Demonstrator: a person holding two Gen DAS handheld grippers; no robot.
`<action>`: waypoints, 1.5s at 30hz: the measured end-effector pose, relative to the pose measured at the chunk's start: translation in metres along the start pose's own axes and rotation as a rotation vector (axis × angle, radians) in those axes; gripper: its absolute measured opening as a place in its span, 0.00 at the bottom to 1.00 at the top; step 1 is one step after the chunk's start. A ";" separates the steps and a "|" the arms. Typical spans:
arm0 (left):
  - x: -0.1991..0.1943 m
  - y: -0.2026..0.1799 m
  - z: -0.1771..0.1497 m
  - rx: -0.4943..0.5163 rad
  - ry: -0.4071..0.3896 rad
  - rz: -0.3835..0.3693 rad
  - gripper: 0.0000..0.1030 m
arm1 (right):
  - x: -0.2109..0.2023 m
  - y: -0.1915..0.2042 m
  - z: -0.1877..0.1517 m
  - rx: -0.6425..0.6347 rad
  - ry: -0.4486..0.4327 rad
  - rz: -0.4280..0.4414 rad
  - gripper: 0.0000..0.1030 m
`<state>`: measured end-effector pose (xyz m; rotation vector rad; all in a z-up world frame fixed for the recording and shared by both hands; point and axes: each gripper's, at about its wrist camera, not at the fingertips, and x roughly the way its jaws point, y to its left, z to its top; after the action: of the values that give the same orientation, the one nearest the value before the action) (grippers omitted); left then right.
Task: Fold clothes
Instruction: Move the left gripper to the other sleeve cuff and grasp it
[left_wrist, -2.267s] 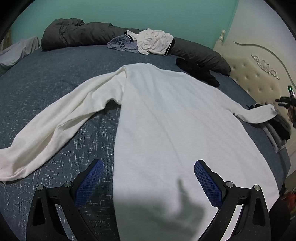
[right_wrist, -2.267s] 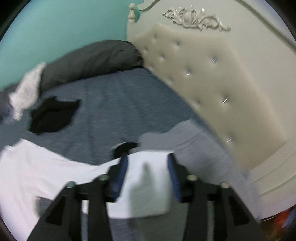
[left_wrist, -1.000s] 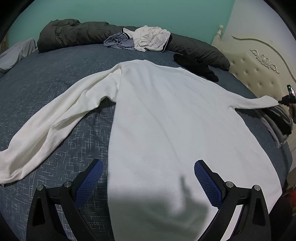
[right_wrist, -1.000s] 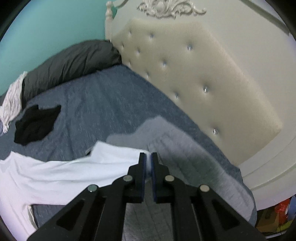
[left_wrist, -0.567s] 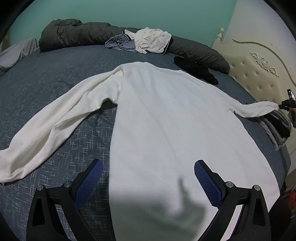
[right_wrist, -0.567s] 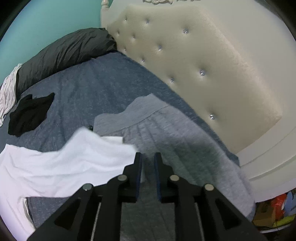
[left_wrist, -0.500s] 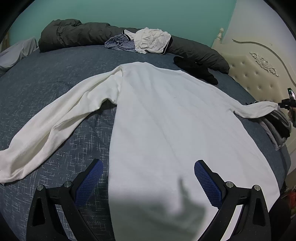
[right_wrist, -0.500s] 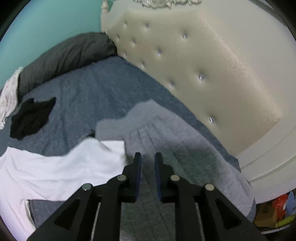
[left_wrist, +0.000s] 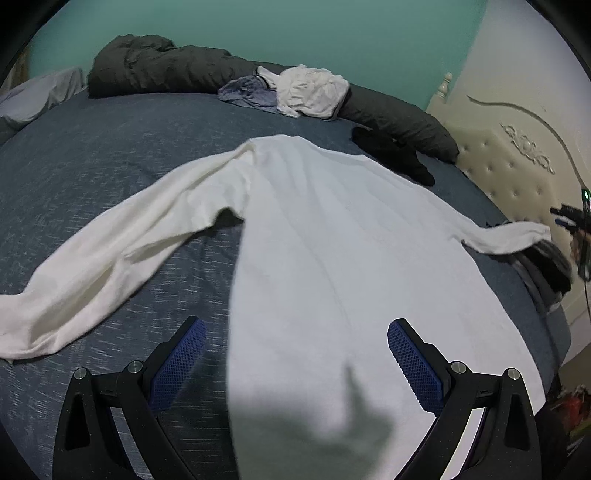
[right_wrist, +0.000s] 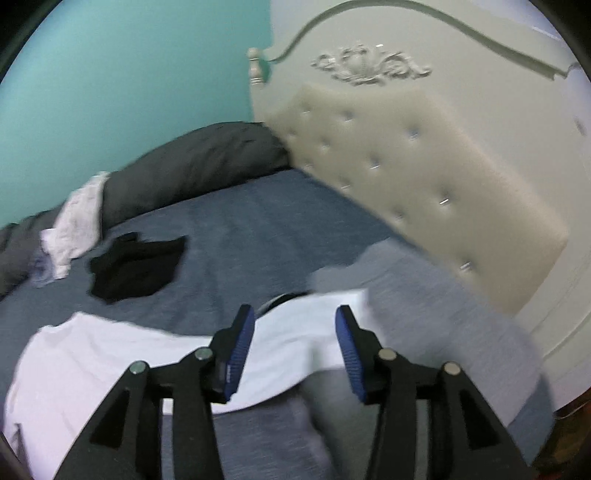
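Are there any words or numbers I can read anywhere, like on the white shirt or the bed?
No readable text anywhere in either view.
White shirt: plain, no print or label showing.
Headboard: only a carved ornament and buttons, no letters.
Black garment and the crumpled white clothes: no visible writing.
Both grippers, left and right: no markings legible.

Free room and obstacles on the bed

Open blue bedspread (left_wrist: 110, 155) is seen left of the spread white shirt (left_wrist: 332, 258) and beyond its sleeve. The far edge is blocked by a dark rolled duvet (left_wrist: 177, 74), crumpled clothes (left_wrist: 310, 92) and a black garment (right_wrist: 136, 266). The right side is closed off by the tufted headboard (right_wrist: 424, 192); grey fabric (right_wrist: 443, 314) lies below it.
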<state>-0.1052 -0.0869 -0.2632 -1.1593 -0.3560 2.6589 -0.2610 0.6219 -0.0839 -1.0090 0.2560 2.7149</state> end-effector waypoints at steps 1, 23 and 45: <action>-0.002 0.005 0.002 -0.020 0.001 -0.001 0.98 | -0.002 0.010 -0.008 0.007 0.000 0.032 0.48; -0.089 0.176 0.038 -0.131 0.098 0.301 0.98 | -0.028 0.256 -0.261 0.163 0.180 0.643 0.56; -0.070 0.218 0.008 -0.165 0.191 0.310 0.39 | -0.015 0.242 -0.296 0.197 0.174 0.606 0.59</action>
<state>-0.0869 -0.3146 -0.2762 -1.6248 -0.3952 2.7836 -0.1340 0.3160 -0.2749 -1.2716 0.9847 3.0208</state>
